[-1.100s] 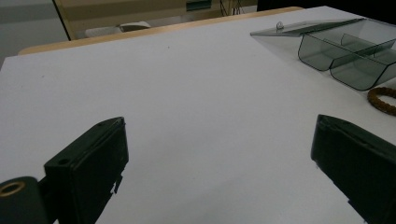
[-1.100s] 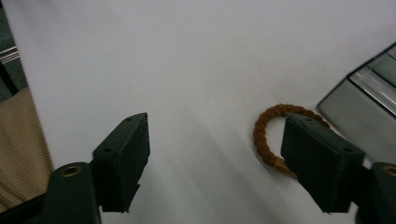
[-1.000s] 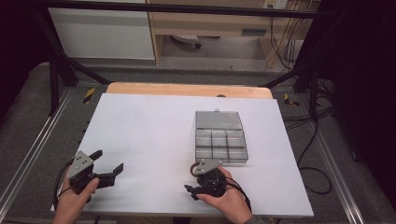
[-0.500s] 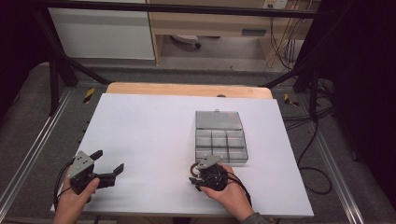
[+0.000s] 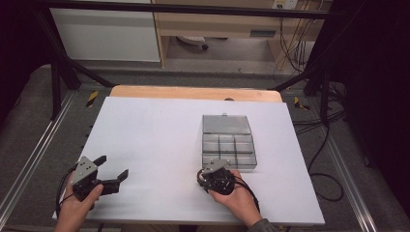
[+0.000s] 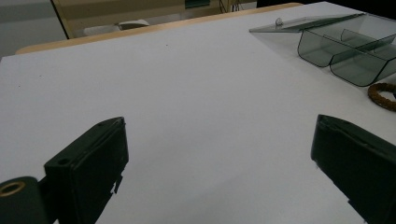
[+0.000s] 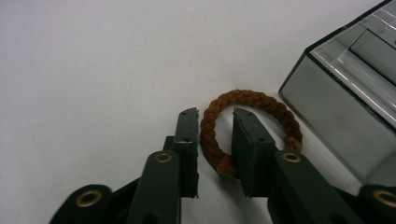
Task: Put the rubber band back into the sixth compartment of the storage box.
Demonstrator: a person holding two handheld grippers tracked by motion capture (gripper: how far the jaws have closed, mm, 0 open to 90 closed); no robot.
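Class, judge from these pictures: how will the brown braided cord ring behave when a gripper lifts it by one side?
The brown braided cord ring looks soft, so it will probably sag. It seems thin and light. Its rough weave should resist slipping between the right gripper jaws, which have just been closing astride one side.

The white bench [image 5: 159, 140] is evenly lit from overhead and reads bright, while the surroundings toward 9 and 3 o'clock in the high view fall into near black. In the right gripper view a soft shadow lies under the brown braided ring [image 7: 252, 121], and pale glare streaks the clear box [image 7: 345, 88] at 2 o'clock. The left gripper view is slightly soft, its dark jaws blurred at 7 and 4 o'clock.
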